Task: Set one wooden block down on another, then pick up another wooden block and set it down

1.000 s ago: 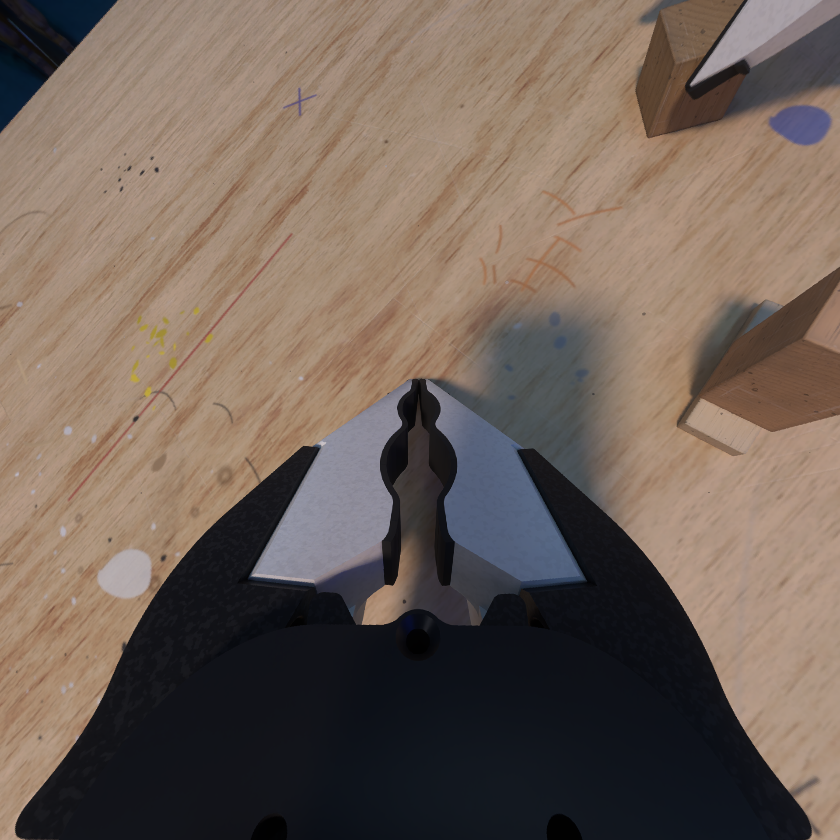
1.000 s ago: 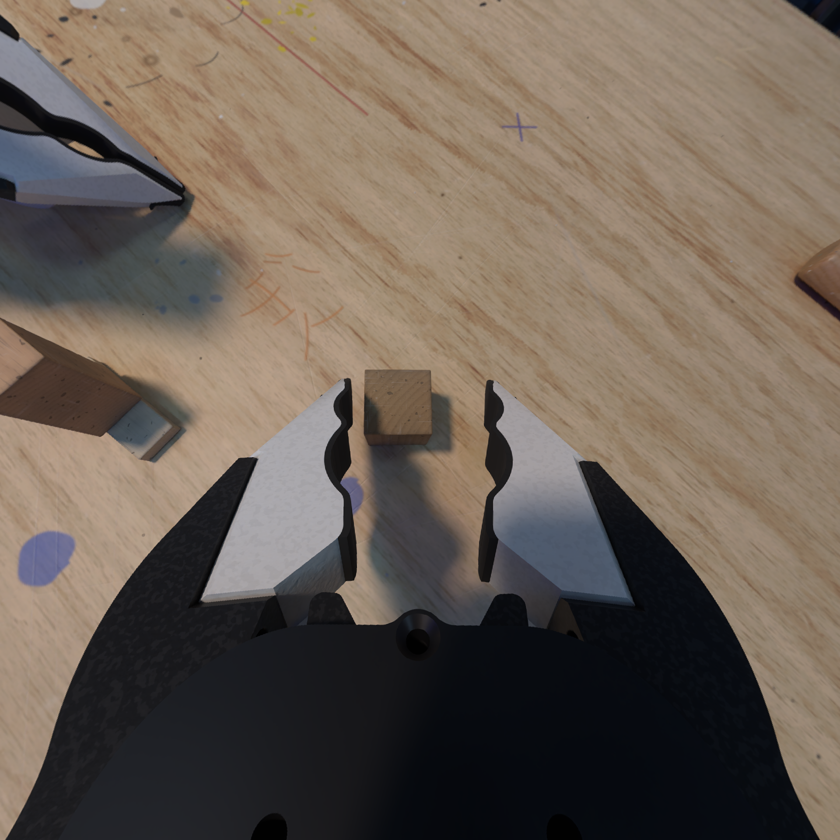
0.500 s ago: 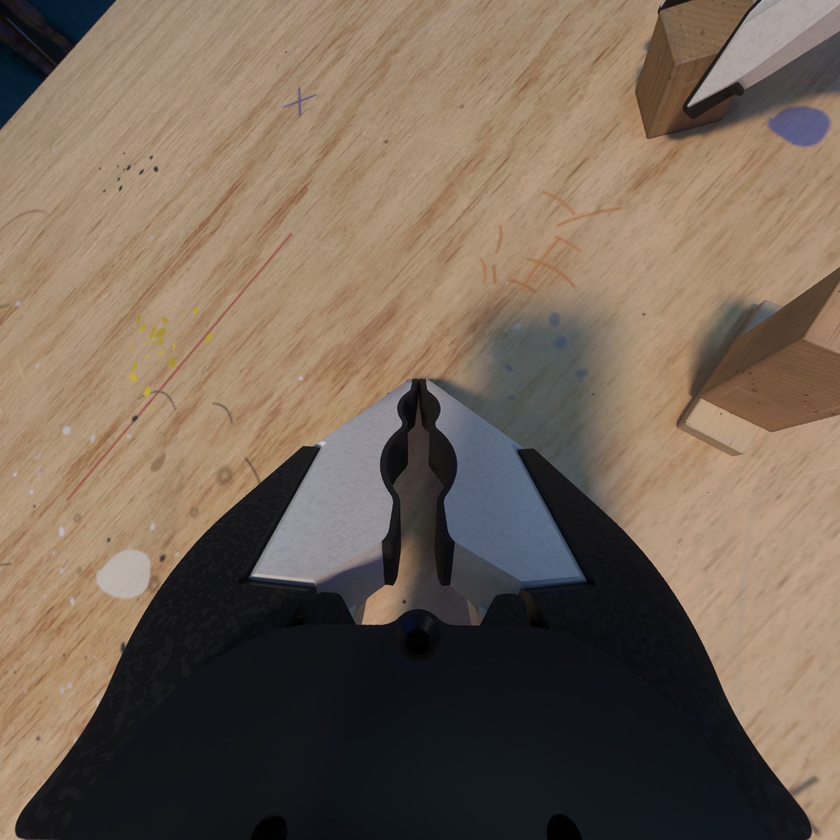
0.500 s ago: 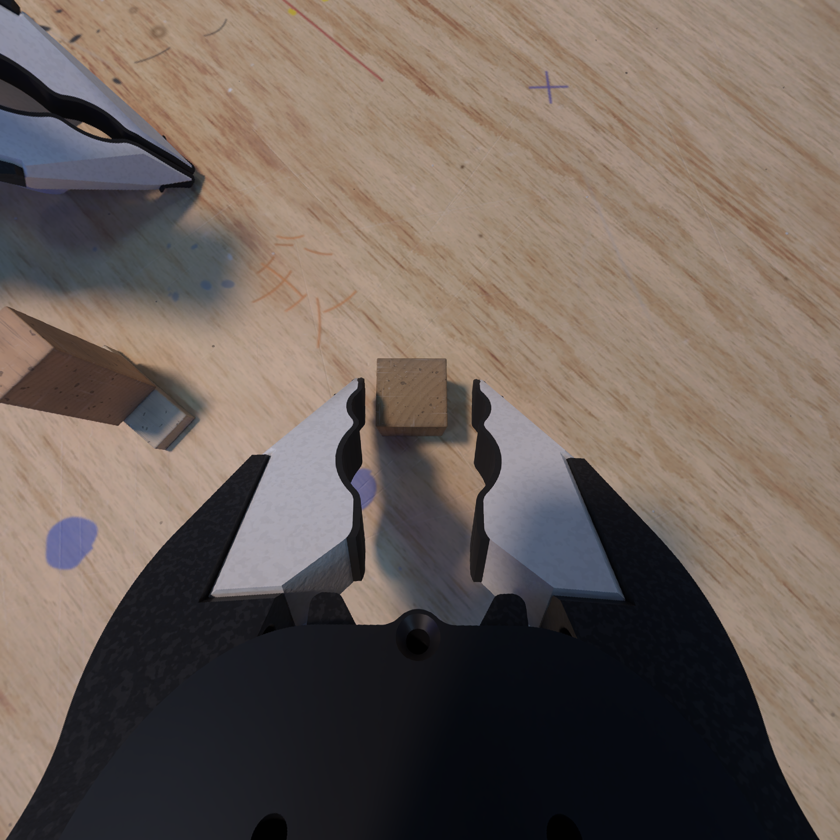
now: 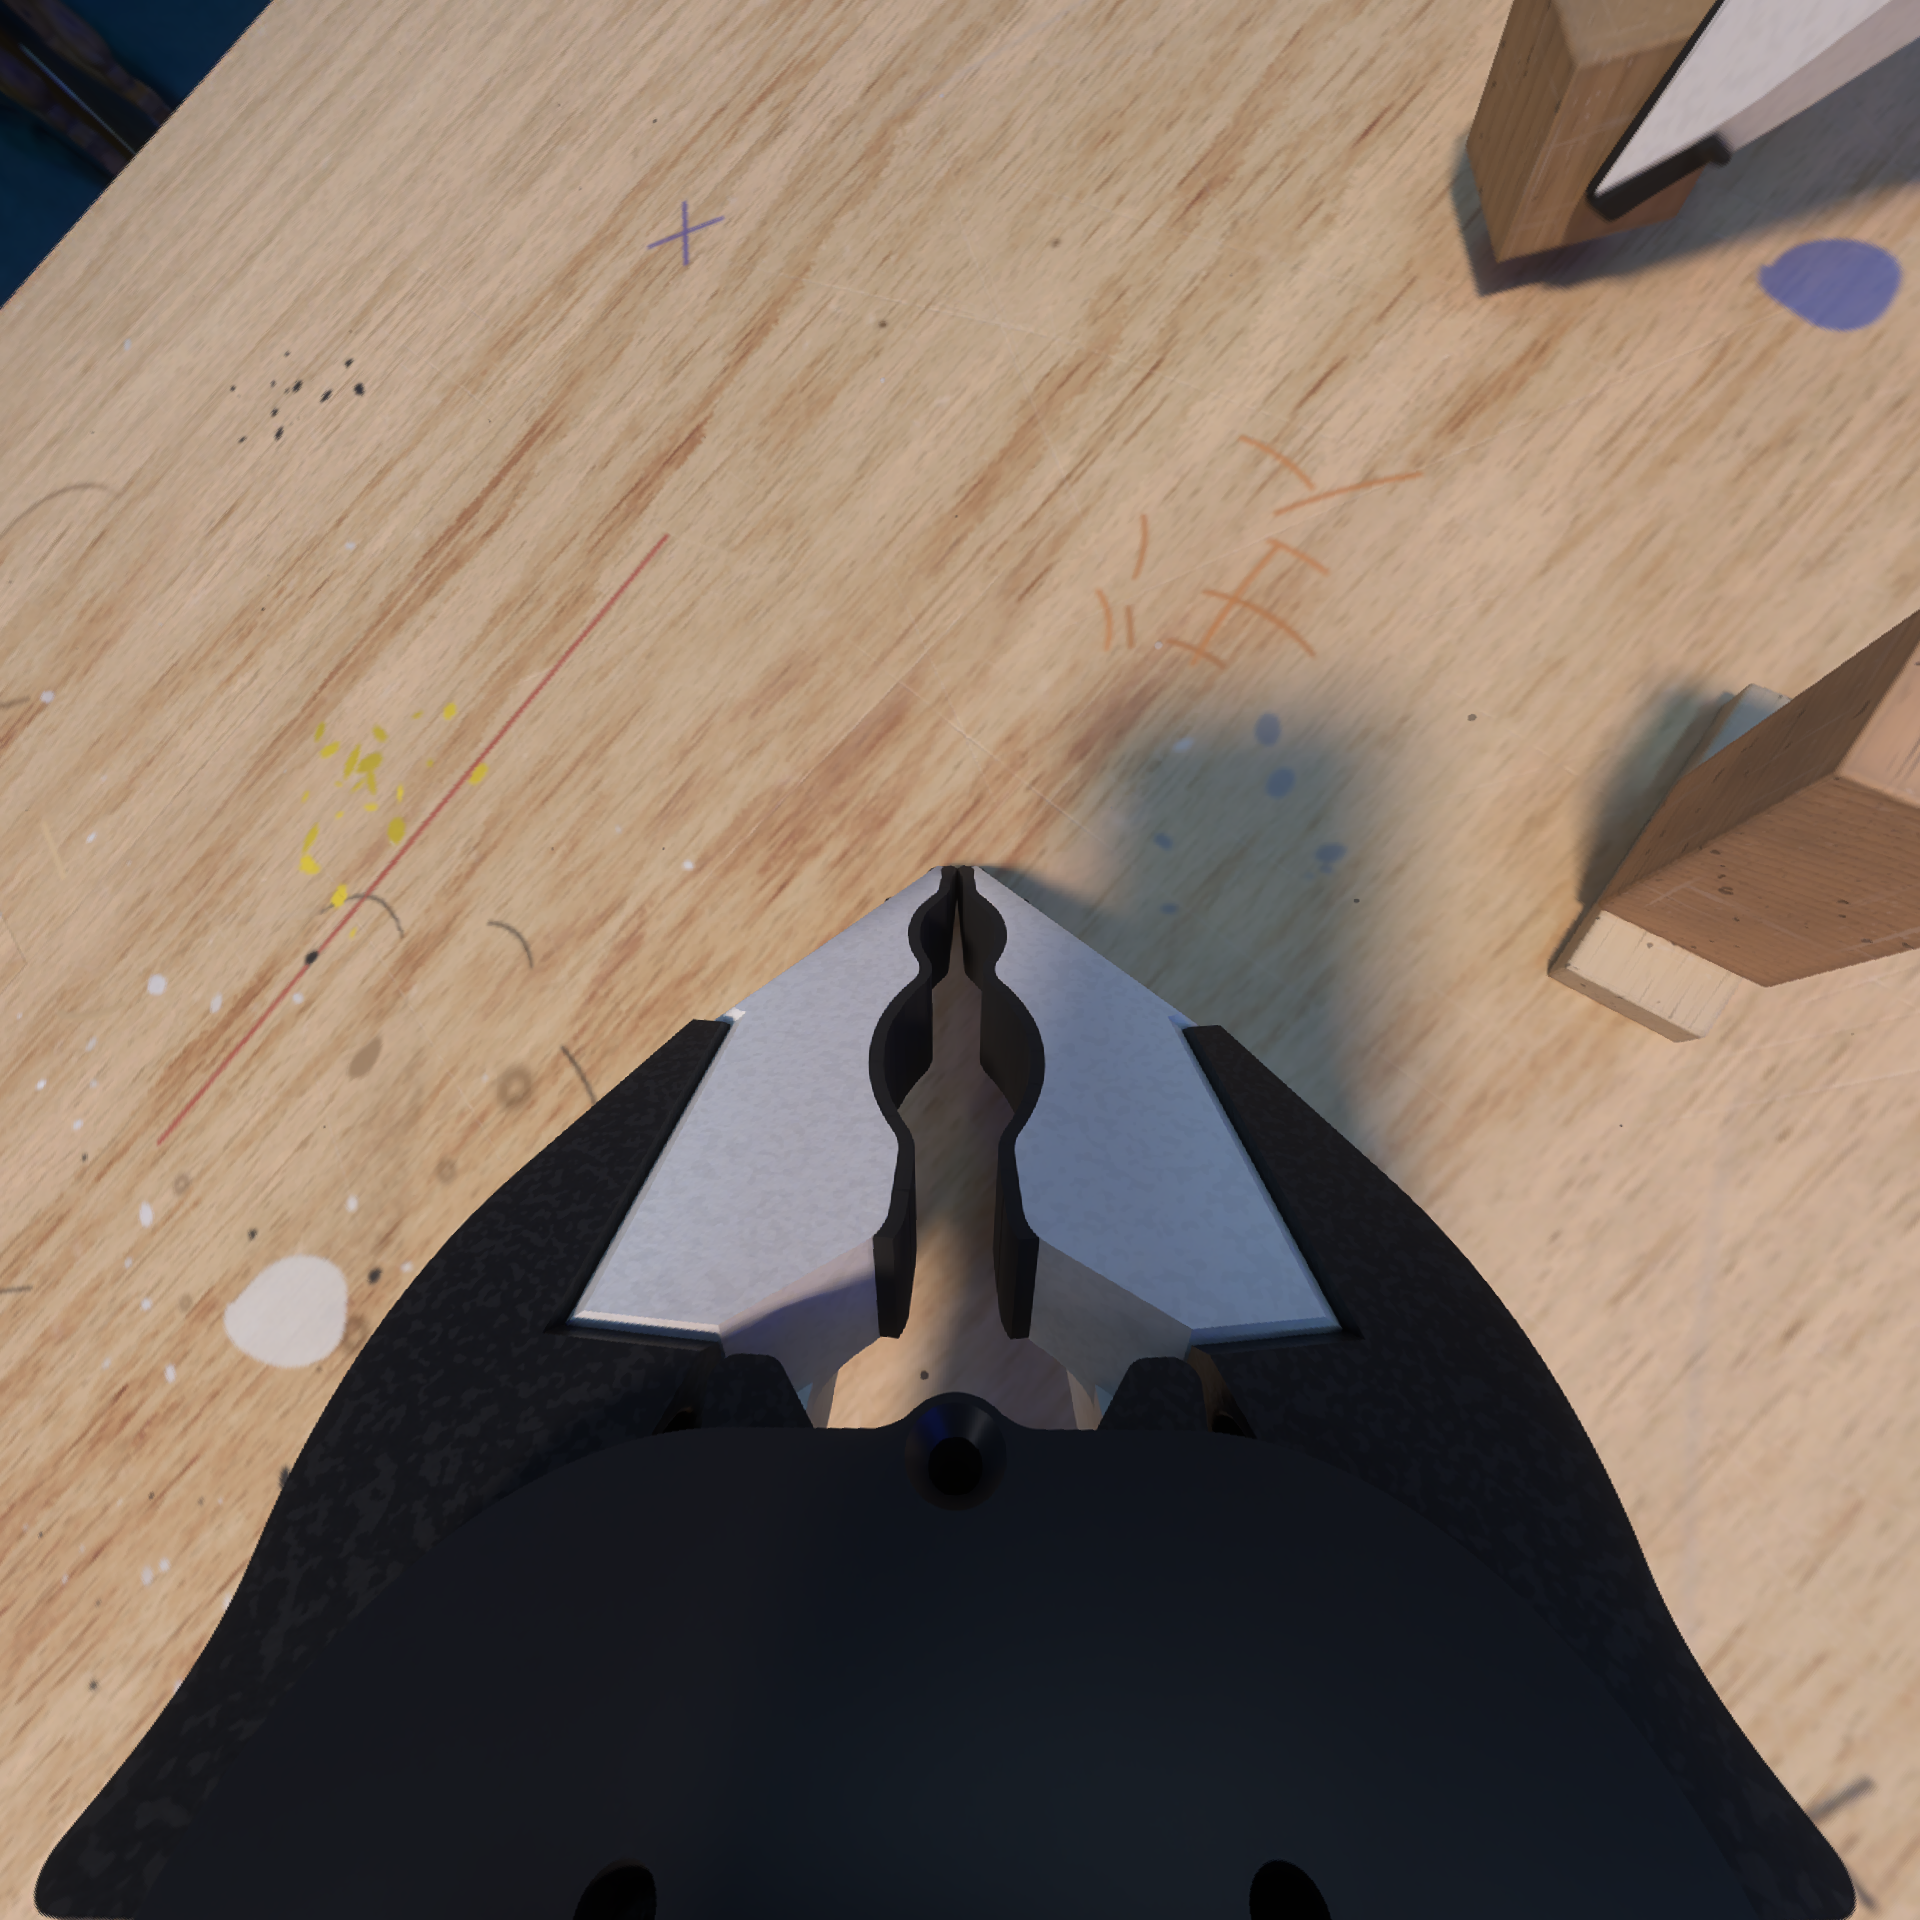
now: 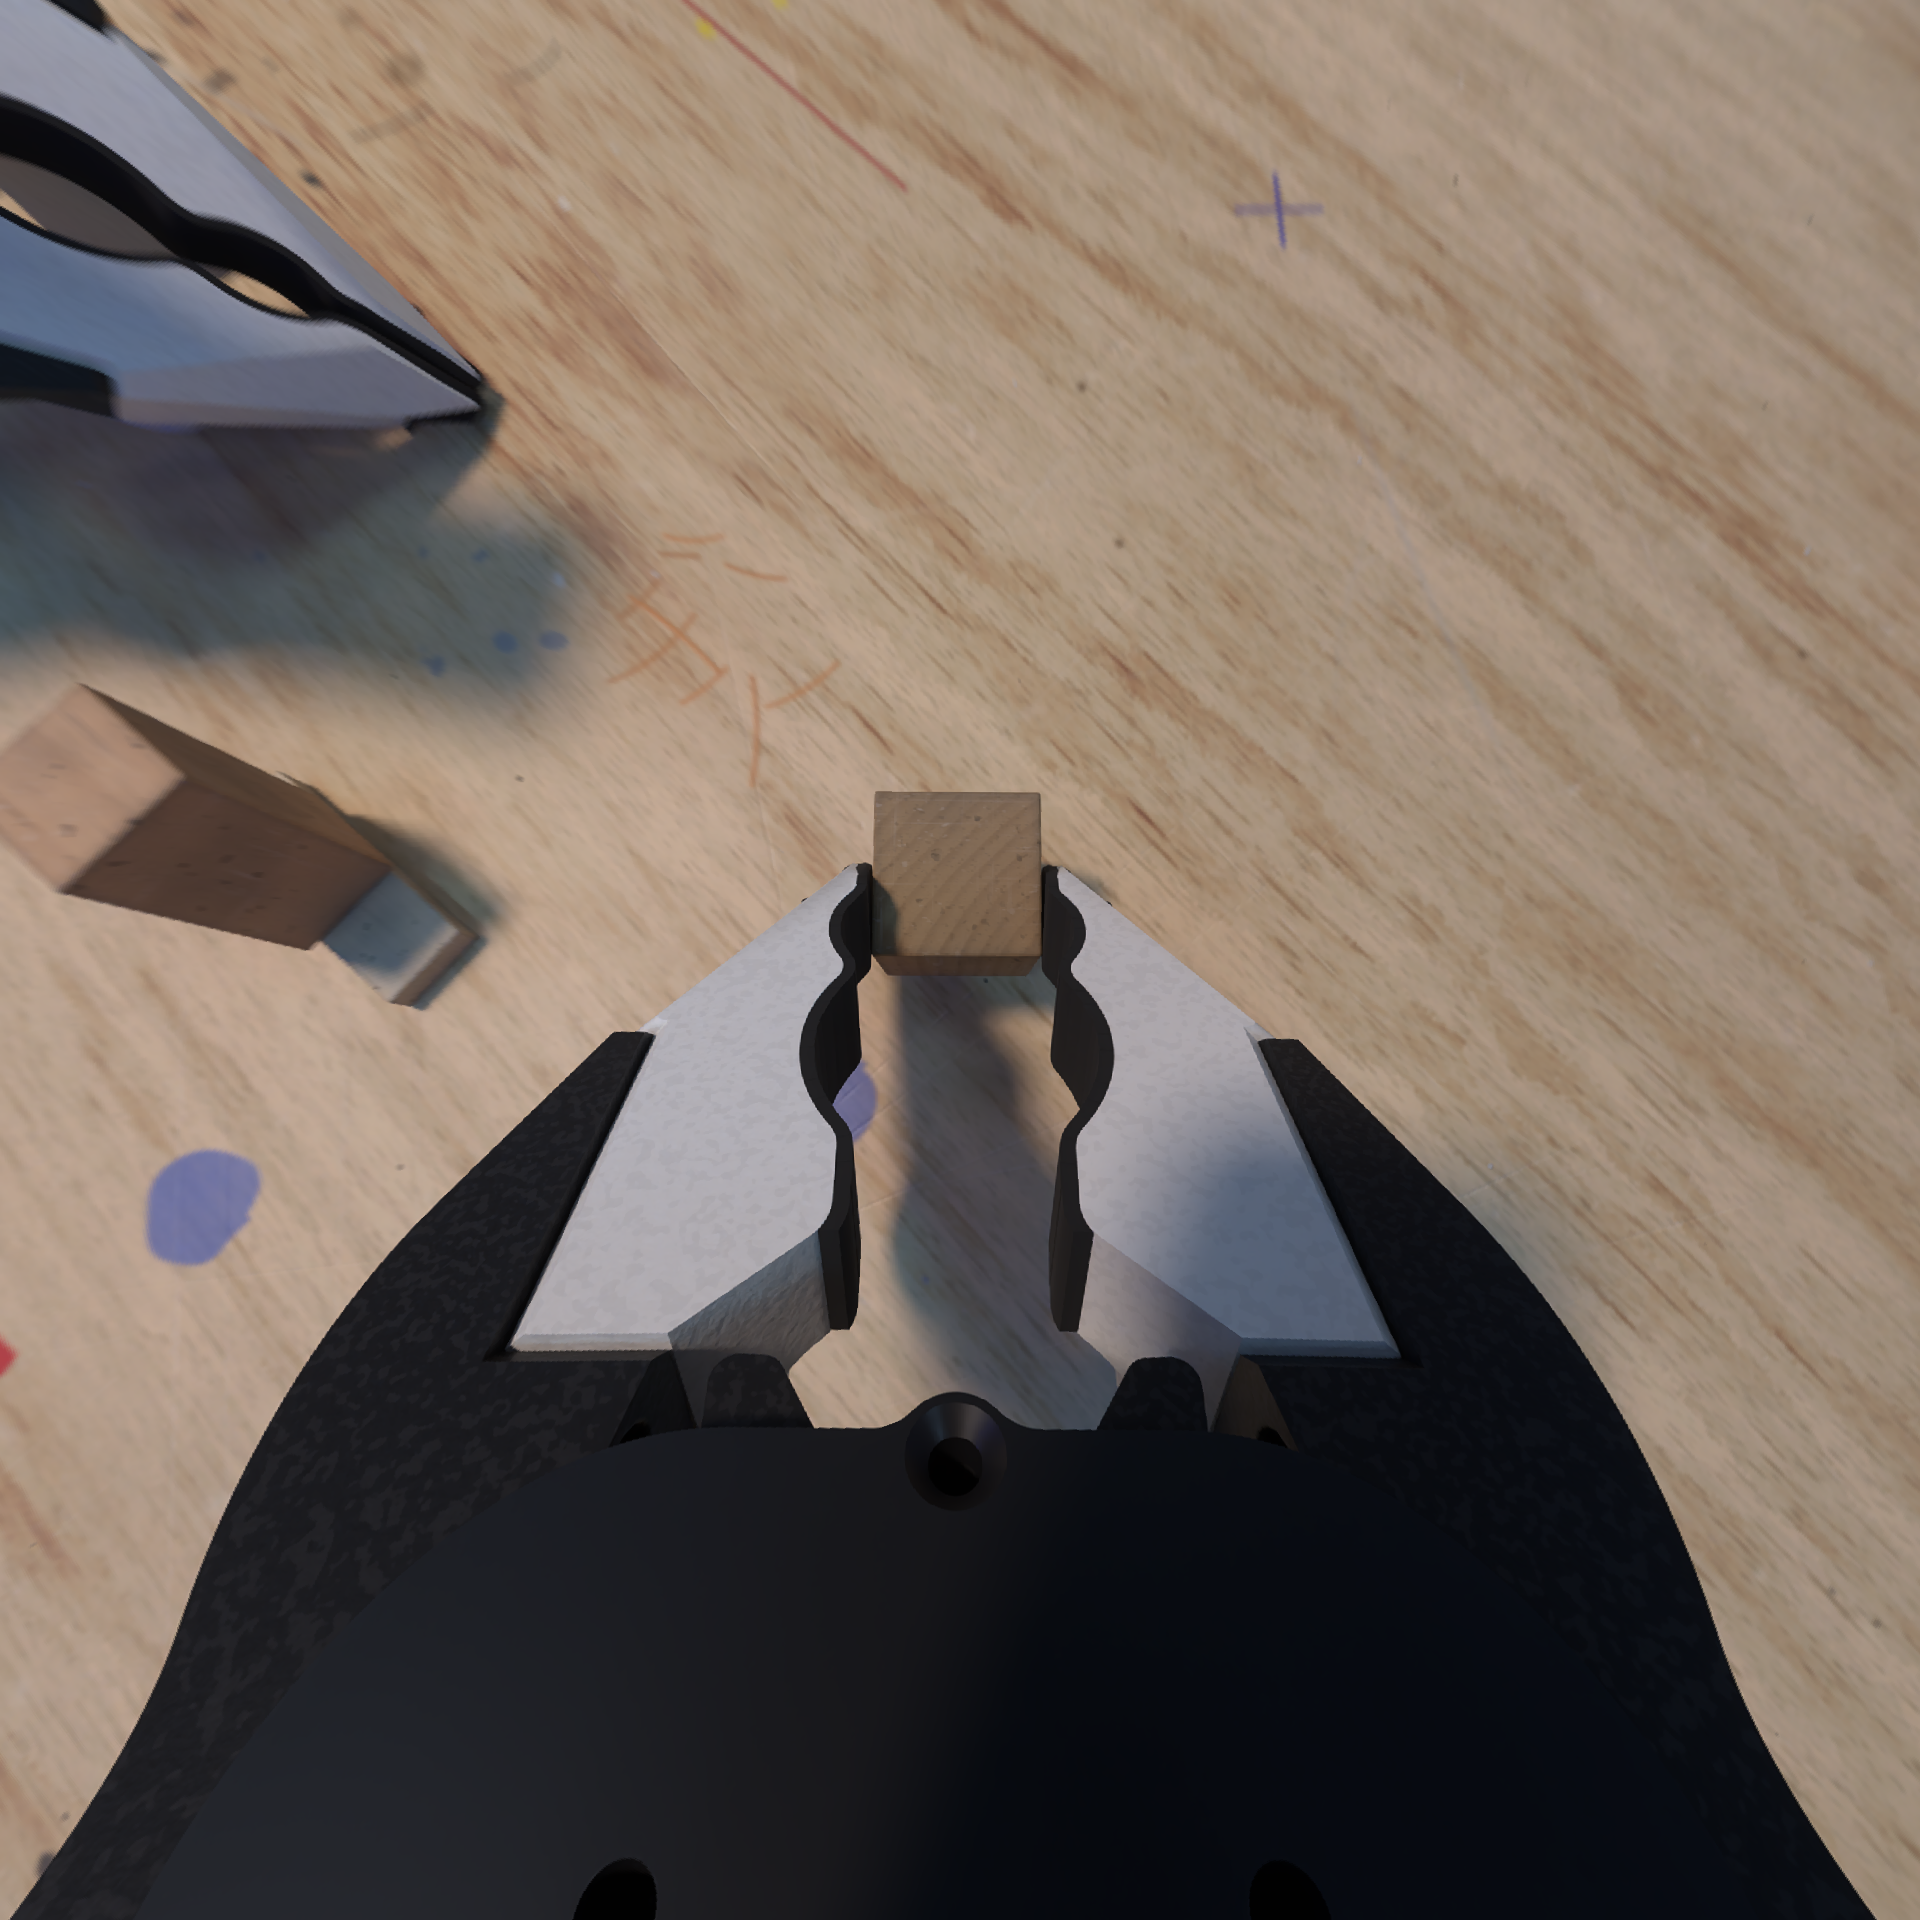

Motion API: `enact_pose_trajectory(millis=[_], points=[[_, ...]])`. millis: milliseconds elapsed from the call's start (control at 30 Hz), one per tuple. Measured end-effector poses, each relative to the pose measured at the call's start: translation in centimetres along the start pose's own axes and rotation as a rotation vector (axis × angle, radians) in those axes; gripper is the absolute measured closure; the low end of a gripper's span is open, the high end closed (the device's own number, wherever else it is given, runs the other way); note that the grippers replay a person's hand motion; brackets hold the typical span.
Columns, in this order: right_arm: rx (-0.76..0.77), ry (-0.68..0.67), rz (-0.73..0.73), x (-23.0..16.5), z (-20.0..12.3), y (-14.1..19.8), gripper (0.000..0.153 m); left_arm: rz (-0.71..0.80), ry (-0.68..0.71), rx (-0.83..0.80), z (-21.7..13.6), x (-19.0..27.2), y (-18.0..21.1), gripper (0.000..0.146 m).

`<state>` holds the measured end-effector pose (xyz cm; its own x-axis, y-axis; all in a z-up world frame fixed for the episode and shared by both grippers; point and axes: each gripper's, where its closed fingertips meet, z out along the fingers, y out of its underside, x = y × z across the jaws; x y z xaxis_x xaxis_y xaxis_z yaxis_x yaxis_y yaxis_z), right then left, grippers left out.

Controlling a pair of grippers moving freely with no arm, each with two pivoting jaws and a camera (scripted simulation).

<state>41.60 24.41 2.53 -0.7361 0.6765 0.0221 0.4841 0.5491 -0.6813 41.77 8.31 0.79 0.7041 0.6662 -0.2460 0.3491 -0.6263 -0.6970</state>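
Observation:
A small wooden block (image 6: 956, 883) sits between the fingertips of my right gripper (image 6: 954, 878), which is shut on its two sides. I cannot tell whether it rests on the table or is lifted. In the left wrist view this block (image 5: 1548, 135) is at the top right, with one right finger (image 5: 1766, 83) across it. A darker wooden block (image 6: 197, 842) stands on a pale flat block (image 6: 405, 945) to the left; this stack also shows in the left wrist view (image 5: 1787, 862). My left gripper (image 5: 956, 873) is shut and empty above the table.
The wooden table (image 5: 727, 468) bears paint spots, a red line and pencil marks. Its edge runs along the top left of the left wrist view, with dark blue beyond. My left gripper also shows at the top left of the right wrist view (image 6: 473, 400).
My right gripper has moved forward around the small block and closed its fingers onto it. The left gripper has not moved.

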Motion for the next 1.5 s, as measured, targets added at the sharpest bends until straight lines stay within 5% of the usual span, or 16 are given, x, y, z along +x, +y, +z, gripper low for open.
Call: enact_pose_trajectory(millis=[200,800,1500], points=[[0.095,-0.128,-0.052,-2.3,-2.0,-1.9,0.120,0.003,-0.003,0.000,0.0,0.0,0.0,0.146],[-0.077,-0.514,-0.731,-10.5,-4.1,-5.6,0.121,-0.006,0.008,0.001,0.0,0.1,-0.1,0.146],[-0.016,-0.738,-0.825,-13.1,-4.5,-3.9,0.121,0.011,-0.005,0.001,0.1,0.1,-0.2,0.146]])
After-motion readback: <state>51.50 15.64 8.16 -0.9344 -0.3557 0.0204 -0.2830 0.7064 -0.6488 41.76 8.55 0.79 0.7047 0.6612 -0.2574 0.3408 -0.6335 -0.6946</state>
